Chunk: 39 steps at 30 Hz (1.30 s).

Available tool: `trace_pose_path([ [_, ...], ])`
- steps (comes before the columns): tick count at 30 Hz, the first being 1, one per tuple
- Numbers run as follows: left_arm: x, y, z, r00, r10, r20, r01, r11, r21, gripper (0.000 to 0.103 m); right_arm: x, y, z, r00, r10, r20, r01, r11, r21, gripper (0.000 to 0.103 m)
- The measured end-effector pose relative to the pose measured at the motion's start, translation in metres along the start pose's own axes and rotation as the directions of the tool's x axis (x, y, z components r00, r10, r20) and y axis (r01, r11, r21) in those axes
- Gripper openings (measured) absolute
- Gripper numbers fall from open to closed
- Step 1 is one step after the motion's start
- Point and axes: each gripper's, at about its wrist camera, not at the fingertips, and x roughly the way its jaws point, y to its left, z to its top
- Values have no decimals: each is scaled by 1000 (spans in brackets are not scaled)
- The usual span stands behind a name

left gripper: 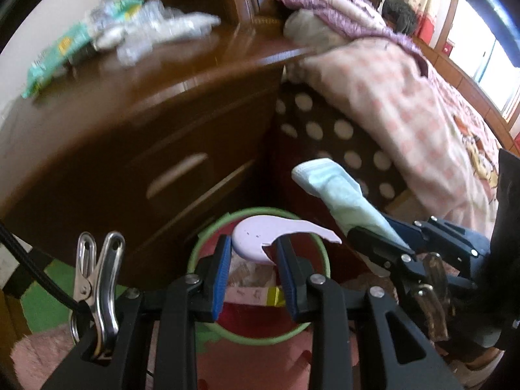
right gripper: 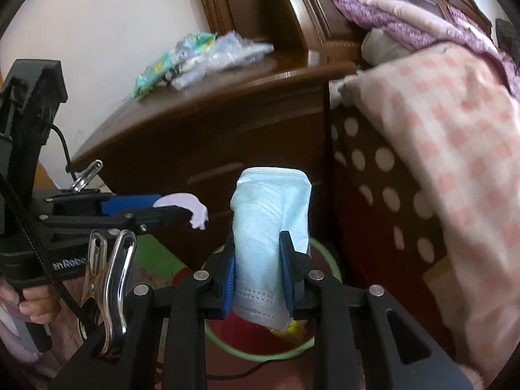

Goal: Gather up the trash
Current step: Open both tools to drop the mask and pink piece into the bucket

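pale lilac scrap (left gripper: 260,237) is clamped in my left claw (left gripper: 255,250) above the green-rimmed bin (left gripper: 195,253); my right claw (right gripper: 258,260) grips a blue face mask (right gripper: 271,214) (folded). more wrappers (right gripper: 201,55) lie on the desk (right gripper: 227,97).

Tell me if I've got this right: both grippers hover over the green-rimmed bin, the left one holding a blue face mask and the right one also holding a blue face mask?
Not quite. The left gripper holds a torn pale lilac scrap, not a mask, as the left wrist view shows. The right gripper does hold the blue face mask above the green-rimmed bin.

2 wrist fisheyes, side by side, facing the nightstand (left gripper: 136,123), both close above the bin (left gripper: 320,250)
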Motion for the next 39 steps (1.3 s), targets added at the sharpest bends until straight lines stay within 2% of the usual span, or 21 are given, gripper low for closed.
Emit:
trace_pose_path([
  [13, 61, 4, -25, 993, 11, -114, -12, 1000, -8, 30, 37, -5, -20, 992, -8, -127, 10, 1000, 12, 24],
  [23, 93, 6, -33, 985, 33, -171, -34, 999, 1, 30, 64, -18, -28, 967, 1, -253, 21, 996, 83, 24],
  [30, 102, 10, -38, 980, 32, -195, -33, 999, -1, 30, 74, -20, -31, 958, 10, -287, 19, 995, 98, 25],
  [39, 106, 11, -38, 978, 25, -206, -27, 1000, -4, 30, 80, -27, -31, 956, 26, -292, 13, 991, 130, 26],
])
